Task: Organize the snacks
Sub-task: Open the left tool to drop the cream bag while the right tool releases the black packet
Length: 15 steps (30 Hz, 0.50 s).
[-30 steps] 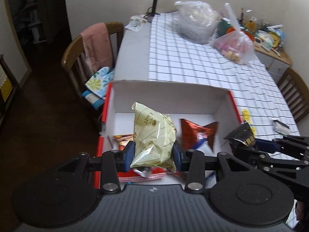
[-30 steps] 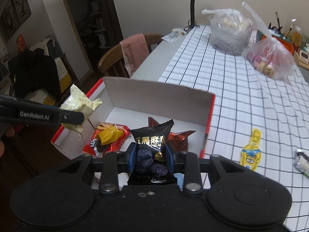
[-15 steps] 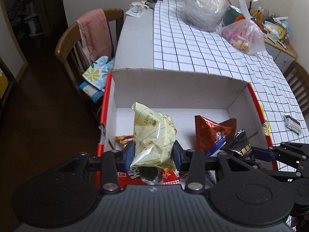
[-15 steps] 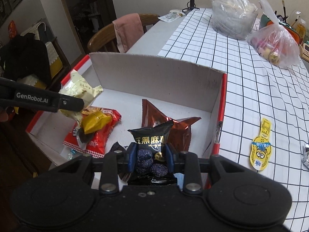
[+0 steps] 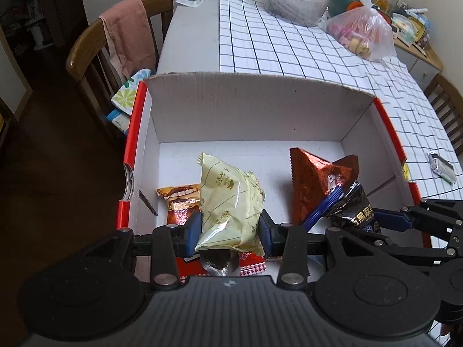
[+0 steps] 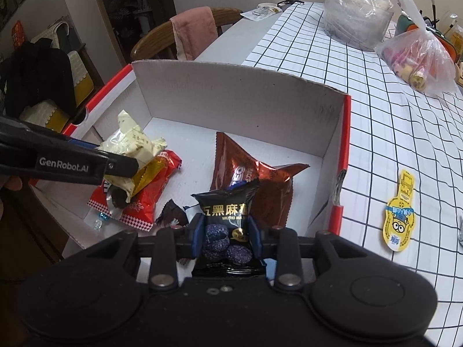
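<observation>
Pinching a pale yellow packet between its blue pads, the left gripper holds it above the near end of the box, over a red packet and a gold-brown one lying on the box floor. The right gripper is clamped on a black packet with white characters and dark blue balls printed on it, held low over the near right part of the box. Just behind the black packet, a copper foil packet stands tilted against the right wall. A small dark wrapper lies on the floor between the red packet and the right gripper.

The box is white inside with red outer edges and sits at the near end of a table with a checked cloth. On the cloth to the right of the box lies a yellow tag. Two plastic bags sit at the far end. A chair with a pink towel stands left of the table.
</observation>
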{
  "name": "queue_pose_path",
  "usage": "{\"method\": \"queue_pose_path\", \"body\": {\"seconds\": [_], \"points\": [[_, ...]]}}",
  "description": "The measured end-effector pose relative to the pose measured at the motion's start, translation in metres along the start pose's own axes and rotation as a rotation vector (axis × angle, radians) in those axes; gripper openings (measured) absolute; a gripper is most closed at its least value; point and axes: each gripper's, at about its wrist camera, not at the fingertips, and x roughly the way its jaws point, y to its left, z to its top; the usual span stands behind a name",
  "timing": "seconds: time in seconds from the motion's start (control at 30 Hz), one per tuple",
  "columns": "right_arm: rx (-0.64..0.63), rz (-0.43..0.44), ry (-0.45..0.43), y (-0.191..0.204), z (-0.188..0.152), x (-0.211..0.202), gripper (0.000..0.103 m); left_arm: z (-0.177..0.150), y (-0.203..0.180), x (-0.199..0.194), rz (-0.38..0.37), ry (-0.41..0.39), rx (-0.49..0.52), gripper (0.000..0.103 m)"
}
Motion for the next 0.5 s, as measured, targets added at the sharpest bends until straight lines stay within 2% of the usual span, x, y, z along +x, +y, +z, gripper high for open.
{"method": "queue_pose_path", "body": {"seconds": [0.27,0.33,0.4,0.5], "points": [[-0.012,0.007,-0.001,0.002,0.000,0.000,0.038,-0.001,0.001,0.000,0.011,0.003,-0.008,0.042],[-0.012,0.012,-0.006,0.002,0.000,-0.003,0.041,-0.001,0.002,-0.001,0.009,0.006,-0.016,0.045],[-0.012,0.016,-0.014,0.002,0.000,-0.006,0.049,-0.001,0.003,-0.003,0.008,-0.001,-0.020,0.056],[-0.010,0.020,-0.027,0.002,0.000,-0.012,0.054,-0.002,0.003,-0.009,0.005,-0.015,-0.022,0.062]]}}
